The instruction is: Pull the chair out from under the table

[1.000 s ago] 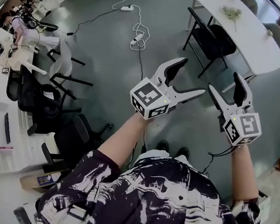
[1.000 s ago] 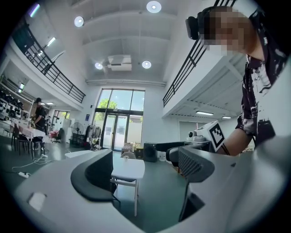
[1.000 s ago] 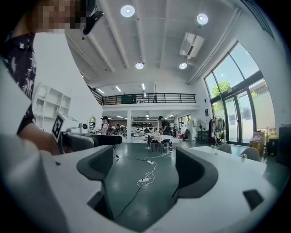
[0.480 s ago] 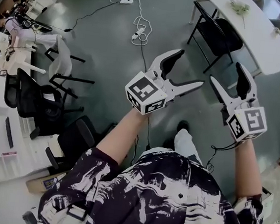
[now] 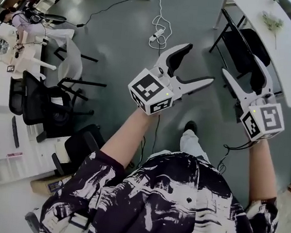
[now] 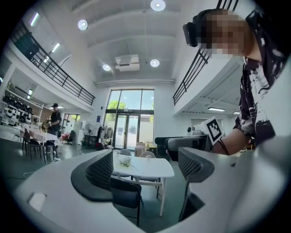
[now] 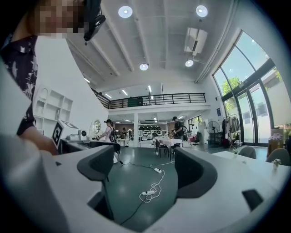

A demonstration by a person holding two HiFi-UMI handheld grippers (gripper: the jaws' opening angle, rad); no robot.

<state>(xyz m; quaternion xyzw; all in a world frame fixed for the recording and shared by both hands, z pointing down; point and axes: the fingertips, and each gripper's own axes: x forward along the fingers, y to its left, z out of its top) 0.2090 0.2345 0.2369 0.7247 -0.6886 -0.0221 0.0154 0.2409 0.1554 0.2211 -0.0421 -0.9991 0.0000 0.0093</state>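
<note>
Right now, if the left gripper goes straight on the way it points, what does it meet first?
The left gripper, open and empty, lines up on the black thin-legged chair tucked at the white table; likely that first, though depth is unclear.

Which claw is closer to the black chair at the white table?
Right. The right gripper hovers just short of the black chair; the left gripper is farther back to its left, pointing toward it.

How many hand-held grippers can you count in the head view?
2. The left hand-held gripper is at the picture's centre, jaws open and empty. The right hand-held gripper is to its right, overlapping the chair in the picture, also open. None seems hidden.
</note>
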